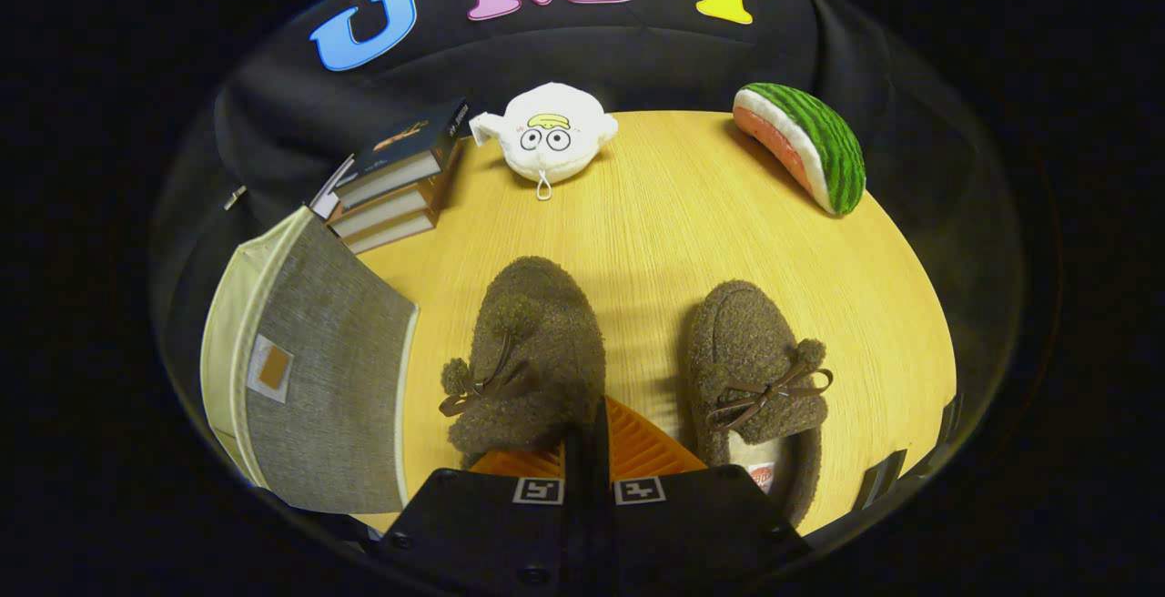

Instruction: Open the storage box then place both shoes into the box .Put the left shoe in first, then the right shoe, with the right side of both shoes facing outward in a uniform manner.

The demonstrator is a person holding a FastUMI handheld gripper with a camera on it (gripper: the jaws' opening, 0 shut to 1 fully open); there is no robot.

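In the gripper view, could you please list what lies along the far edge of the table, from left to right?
Stack of books → white plush toy → watermelon-slice plush. The tongs are closed, near the shoes.

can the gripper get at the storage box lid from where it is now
Probably yes. The gripper, fingers closed together and holding nothing, sits by the left shoe; the storage box stands just left, nothing between them.

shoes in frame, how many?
2. One fuzzy brown shoe lies just ahead of the closed claw, nearer the grey storage box. The other shoe sits on the claw's other side, apart. None looks hidden.
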